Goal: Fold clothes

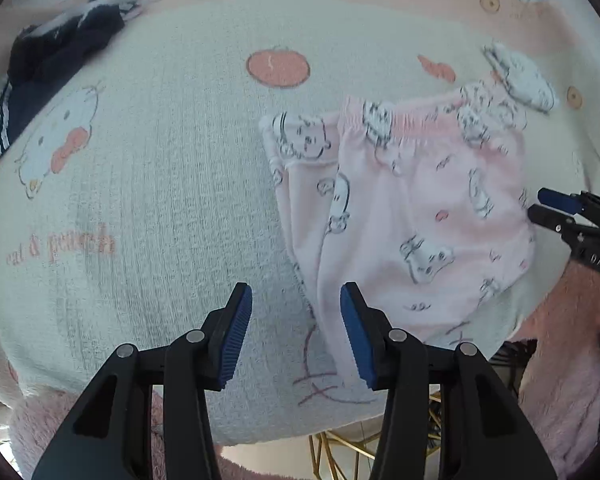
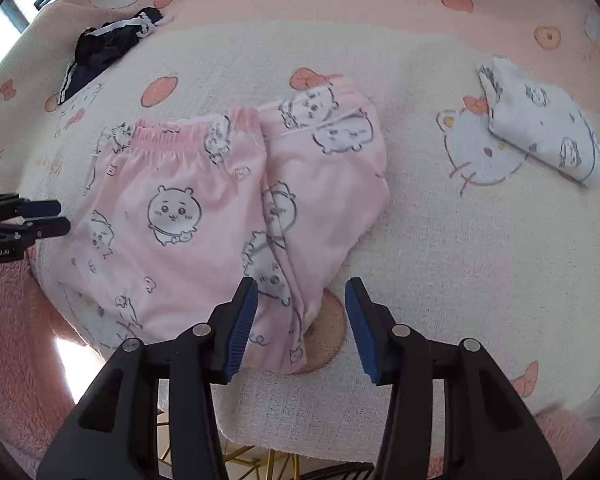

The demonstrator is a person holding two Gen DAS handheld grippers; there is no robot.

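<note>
Pink pyjama pants (image 2: 204, 216) with cartoon prints lie folded on a cream cat-print blanket (image 2: 440, 260), waistband at the far side. My right gripper (image 2: 300, 328) hovers open over the pants' near corner, nothing pinched between its blue pads. My left gripper (image 1: 296, 332) is open too, above the near left edge of the pants (image 1: 412, 216), with only blanket (image 1: 160, 160) and a strip of pink cloth below the gap. Each view catches the other gripper at the pants' side: the right one (image 1: 544, 206) and the left one (image 2: 60, 216).
A crumpled navy garment (image 1: 56, 64) (image 2: 108, 48) with white stripes lies at the far left. A folded white printed garment (image 2: 544, 124) (image 1: 520, 76) rests at the far right. The blanket's near edge drops off to fluffy pink fabric (image 2: 8, 340) and gold frame legs (image 1: 340, 448).
</note>
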